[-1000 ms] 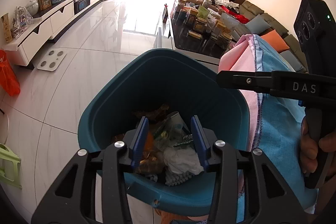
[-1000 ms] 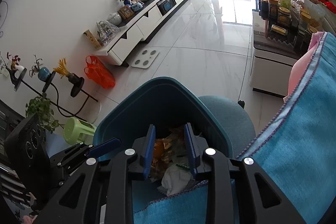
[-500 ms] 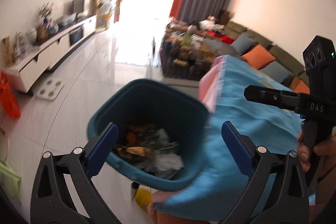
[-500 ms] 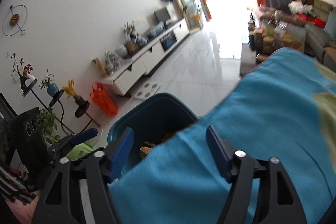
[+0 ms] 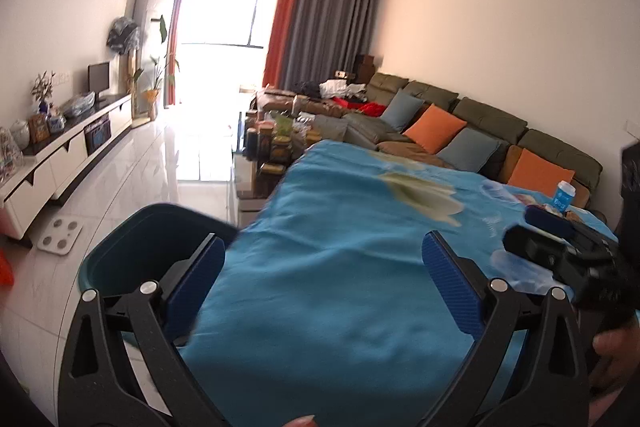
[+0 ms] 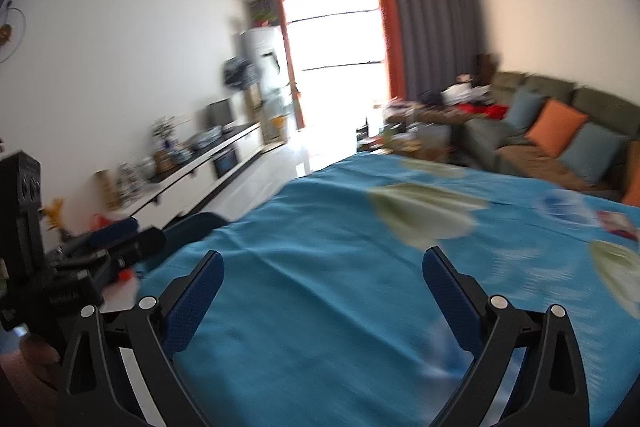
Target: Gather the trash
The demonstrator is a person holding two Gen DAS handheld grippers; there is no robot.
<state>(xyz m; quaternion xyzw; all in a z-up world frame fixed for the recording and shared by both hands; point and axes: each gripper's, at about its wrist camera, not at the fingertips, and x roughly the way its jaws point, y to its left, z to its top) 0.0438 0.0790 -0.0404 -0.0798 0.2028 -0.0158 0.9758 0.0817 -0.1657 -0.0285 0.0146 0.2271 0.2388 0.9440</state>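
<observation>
My left gripper [image 5: 323, 259] is wide open and empty, held over the near left edge of a table with a blue cloth [image 5: 360, 227]. The teal trash bin [image 5: 148, 239] stands on the floor just left of the table, behind my left finger; its contents are hidden. My right gripper [image 6: 323, 279] is also wide open and empty over the blue cloth [image 6: 340, 267]. The bin's rim [image 6: 196, 223] shows at the table's left edge. A cup [image 5: 564, 195] and small wrappers [image 5: 560, 213] lie at the table's far right. Each gripper shows in the other's view.
A white TV cabinet [image 5: 60, 155] runs along the left wall, with a bathroom scale [image 5: 59, 235] on the tiled floor. A coffee table with jars [image 5: 280, 147] stands beyond the table. A sofa with cushions [image 5: 460, 135] lines the right wall.
Both grippers have opened wide and lifted from over the bin's trash to above the blue tablecloth. The views tilted up from the bin to the room.
</observation>
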